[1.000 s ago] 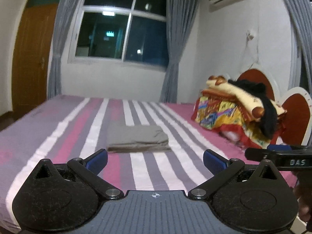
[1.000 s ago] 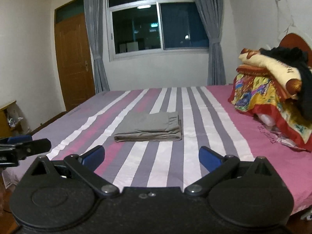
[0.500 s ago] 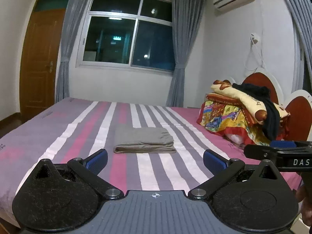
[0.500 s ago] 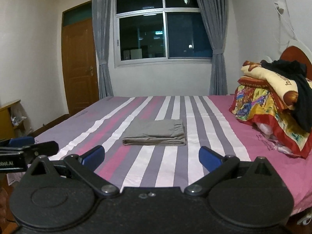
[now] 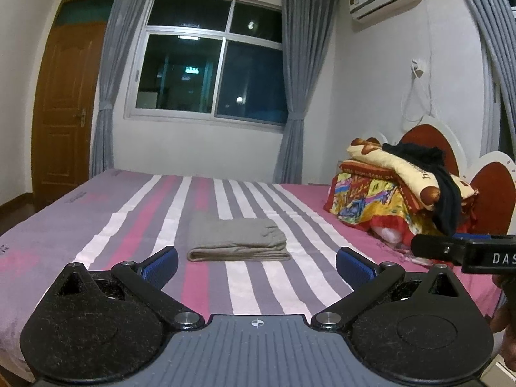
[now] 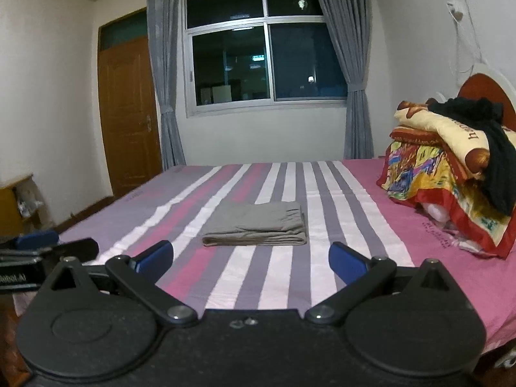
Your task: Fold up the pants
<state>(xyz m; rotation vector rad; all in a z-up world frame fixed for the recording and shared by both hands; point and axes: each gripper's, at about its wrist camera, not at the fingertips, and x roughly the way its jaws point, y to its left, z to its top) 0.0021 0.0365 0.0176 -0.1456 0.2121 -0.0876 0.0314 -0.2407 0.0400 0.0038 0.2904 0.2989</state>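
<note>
Grey pants [image 5: 237, 240] [image 6: 256, 224] lie folded in a flat rectangle in the middle of the striped bed [image 5: 96, 225] [image 6: 354, 200]. My left gripper [image 5: 257, 262] is open, well short of the pants and near the bed's front edge, with nothing between its blue pads. In the right wrist view my right gripper [image 6: 251, 259] is also open and empty, held back from the pants. Each gripper's tip shows at the edge of the other's view: the right gripper [image 5: 451, 251] and the left gripper [image 6: 48, 245].
A pile of colourful blankets [image 5: 387, 193] [image 6: 445, 174] with a black garment on top sits at the bed's right by the red headboard [image 5: 429, 138]. A wooden door [image 6: 129, 113] stands at the left, a curtained window [image 5: 209, 71] behind the bed. A small cabinet [image 6: 16, 200] stands far left.
Both grippers have drawn back and tilted upward from the bed, so the folded pants sit farther off and more wall and ceiling show. The pants have not moved.
</note>
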